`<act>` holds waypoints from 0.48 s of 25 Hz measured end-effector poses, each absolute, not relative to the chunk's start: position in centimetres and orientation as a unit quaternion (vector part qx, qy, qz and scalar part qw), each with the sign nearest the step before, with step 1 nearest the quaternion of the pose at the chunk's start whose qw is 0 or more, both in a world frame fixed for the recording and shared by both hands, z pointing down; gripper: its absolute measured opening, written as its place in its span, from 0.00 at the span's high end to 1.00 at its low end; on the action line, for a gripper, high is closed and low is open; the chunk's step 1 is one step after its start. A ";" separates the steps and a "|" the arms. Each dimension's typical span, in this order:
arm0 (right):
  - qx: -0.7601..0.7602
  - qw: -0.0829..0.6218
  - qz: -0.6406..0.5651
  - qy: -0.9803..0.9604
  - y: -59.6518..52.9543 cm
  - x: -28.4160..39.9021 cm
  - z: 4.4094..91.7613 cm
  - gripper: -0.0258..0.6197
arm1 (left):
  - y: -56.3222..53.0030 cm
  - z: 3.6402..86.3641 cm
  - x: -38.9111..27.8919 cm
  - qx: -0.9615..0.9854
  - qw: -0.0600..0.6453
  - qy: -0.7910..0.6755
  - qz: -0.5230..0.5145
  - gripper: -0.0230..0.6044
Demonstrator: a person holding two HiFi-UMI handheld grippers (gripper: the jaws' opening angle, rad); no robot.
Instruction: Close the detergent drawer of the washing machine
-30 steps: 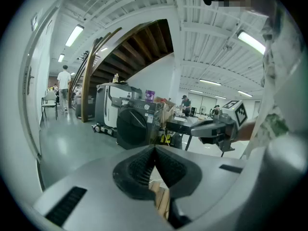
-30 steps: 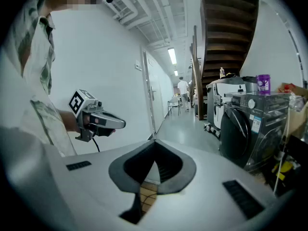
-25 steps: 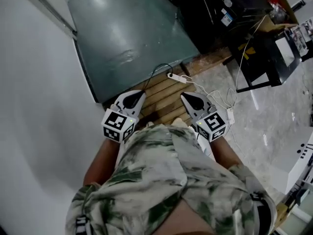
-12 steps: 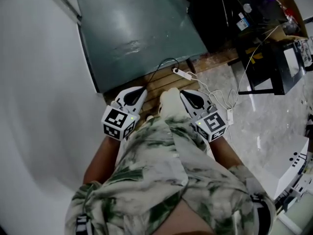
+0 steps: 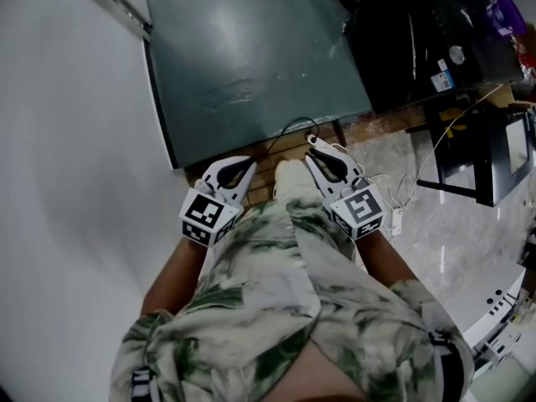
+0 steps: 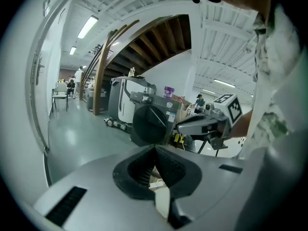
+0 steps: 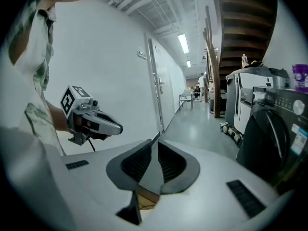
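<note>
The dark washing machine (image 5: 414,36) stands at the head view's top right. Its round door (image 6: 151,124) faces the left gripper view, and it fills the right edge (image 7: 272,134) of the right gripper view. Its detergent drawer I cannot make out. Both grippers hang in front of the person's torso, well short of the machine. The left gripper (image 5: 232,172) has its tips (image 6: 155,148) together on nothing. The right gripper (image 5: 325,161) has just been opening; a thin gap shows between its pads (image 7: 158,143), with nothing in it.
A white wall (image 5: 67,182) runs along the left. A grey-green floor (image 5: 243,48) lies ahead, with wooden boards (image 5: 289,145) underfoot. White cables (image 5: 394,195) trail right of the boards, next to a black frame table (image 5: 477,153). White machines (image 6: 122,102) and a staircase (image 6: 144,42) stand further back.
Both grippers have moved forward over the wooden boards, nearer the grey-green floor and the dark machine. A light shoe has come into view between them.
</note>
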State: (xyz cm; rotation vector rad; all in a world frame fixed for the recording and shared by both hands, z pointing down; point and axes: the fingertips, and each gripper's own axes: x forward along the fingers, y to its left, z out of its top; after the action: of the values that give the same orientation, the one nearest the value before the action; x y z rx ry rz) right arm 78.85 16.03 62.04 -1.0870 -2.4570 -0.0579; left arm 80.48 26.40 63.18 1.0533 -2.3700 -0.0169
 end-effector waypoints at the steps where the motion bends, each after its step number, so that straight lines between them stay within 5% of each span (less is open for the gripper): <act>1: -0.403 0.230 -0.017 -0.886 15.5 77.2 61.1 0.86 | 25.6 62.0 79.0 0.383 0.276 -0.882 -0.008 0.93; 12: -0.465 0.228 -0.026 -0.855 16.8 64.6 53.2 0.86 | 24.4 51.4 66.9 0.354 0.271 -0.895 -0.025 0.93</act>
State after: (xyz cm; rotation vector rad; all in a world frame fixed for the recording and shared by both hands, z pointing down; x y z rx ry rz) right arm 64.59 16.80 53.17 -1.2798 -2.3552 -0.0715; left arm 66.86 24.35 51.39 0.9549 -2.4100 -0.0678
